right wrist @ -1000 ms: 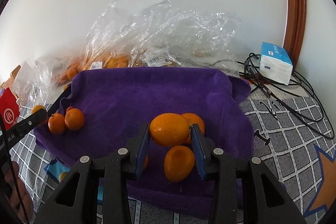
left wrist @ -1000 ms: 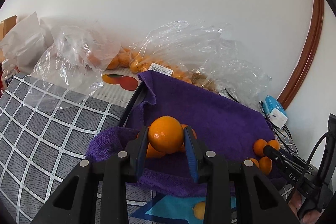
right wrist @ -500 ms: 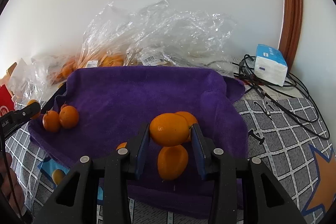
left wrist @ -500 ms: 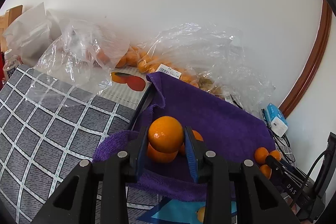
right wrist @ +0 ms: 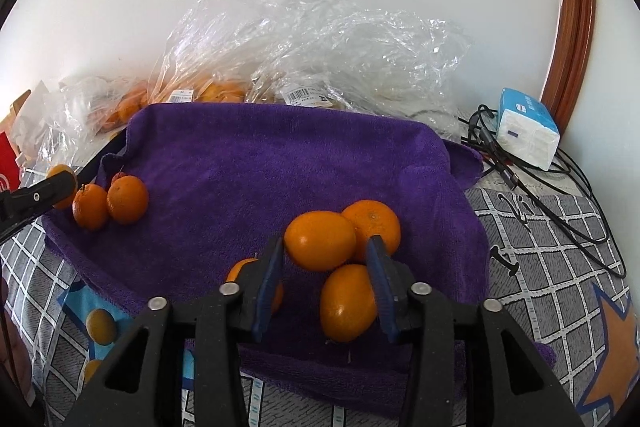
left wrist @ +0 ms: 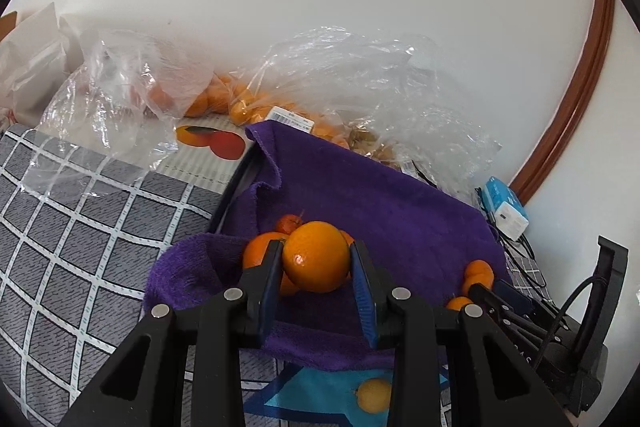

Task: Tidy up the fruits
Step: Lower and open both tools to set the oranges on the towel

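A purple towel [left wrist: 380, 195] [right wrist: 280, 155] covers the tray-like base. My left gripper [left wrist: 317, 247] is shut on a round orange [left wrist: 316, 261], held just above a few oranges at the towel's left end [left wrist: 260, 251]. The jaws of my right gripper [right wrist: 325, 243] are opening. An orange [right wrist: 320, 246] lies between them, touching the left pad with a gap to the right pad. It rests against two others [right wrist: 376, 223] [right wrist: 346, 301]. Two small oranges [right wrist: 128, 199] [right wrist: 90, 206] sit at the towel's left edge.
Crumpled clear plastic bags [right wrist: 320, 47] with more oranges [left wrist: 208, 99] lie against the white wall behind the towel. A blue-and-white tissue pack [right wrist: 526, 131] and black cables [right wrist: 560, 179] are at right. A yellowish fruit [left wrist: 374, 395] sits on the checked cloth [left wrist: 80, 227] in front.
The right jaws have spread, and the orange they gripped now sits loose between them on the pile. The left gripper keeps its orange and has tilted slightly.
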Demonstrator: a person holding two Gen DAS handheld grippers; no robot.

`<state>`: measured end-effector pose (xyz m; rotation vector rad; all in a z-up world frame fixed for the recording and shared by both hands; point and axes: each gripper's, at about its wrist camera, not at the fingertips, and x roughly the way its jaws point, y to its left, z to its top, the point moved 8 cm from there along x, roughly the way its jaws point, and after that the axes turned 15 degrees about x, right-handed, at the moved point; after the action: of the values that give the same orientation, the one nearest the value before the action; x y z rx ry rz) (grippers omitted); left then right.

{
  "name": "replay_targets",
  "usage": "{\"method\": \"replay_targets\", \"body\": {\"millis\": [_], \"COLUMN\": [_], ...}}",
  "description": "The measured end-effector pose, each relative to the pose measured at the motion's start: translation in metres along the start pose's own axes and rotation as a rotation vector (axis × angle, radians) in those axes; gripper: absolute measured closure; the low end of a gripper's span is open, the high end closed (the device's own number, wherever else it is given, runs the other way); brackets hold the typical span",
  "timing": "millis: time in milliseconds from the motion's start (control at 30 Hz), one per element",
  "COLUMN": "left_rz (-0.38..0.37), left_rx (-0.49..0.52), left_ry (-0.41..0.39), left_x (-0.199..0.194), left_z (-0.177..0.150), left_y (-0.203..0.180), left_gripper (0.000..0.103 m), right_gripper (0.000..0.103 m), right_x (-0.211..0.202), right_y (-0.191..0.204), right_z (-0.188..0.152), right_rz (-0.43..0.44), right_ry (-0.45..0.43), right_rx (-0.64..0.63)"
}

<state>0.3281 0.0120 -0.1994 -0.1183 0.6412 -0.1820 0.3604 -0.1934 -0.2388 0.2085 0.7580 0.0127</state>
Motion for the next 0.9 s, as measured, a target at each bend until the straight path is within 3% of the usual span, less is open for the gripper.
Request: {"method": "replay_targets", "body": {"millis": [167, 467, 900], "left_rz": [-0.025, -0.006, 0.022], "left_rx": [0.069, 0.11, 0.127], "left_ry": [0.003, 0.052, 0.076], "left_x": [0.001, 0.014, 0.021], "left_z": [-0.003, -0.013, -0.016], "left_y": [-0.017, -0.023, -0.024], "left_gripper": [0.071, 0.071, 0.071], "right_gripper": [0.053, 0.05, 0.049], "right_x": [-0.007, -0.03, -0.025], "right_y": [0.0, -0.007, -0.021], "right_z": [0.001, 0.013, 0.015], "right_rz": [0.041, 0.059, -0.014], "right_ry": [0.021, -0.041, -0.044], "right_rx": [0.015, 0.059, 0.084]}}
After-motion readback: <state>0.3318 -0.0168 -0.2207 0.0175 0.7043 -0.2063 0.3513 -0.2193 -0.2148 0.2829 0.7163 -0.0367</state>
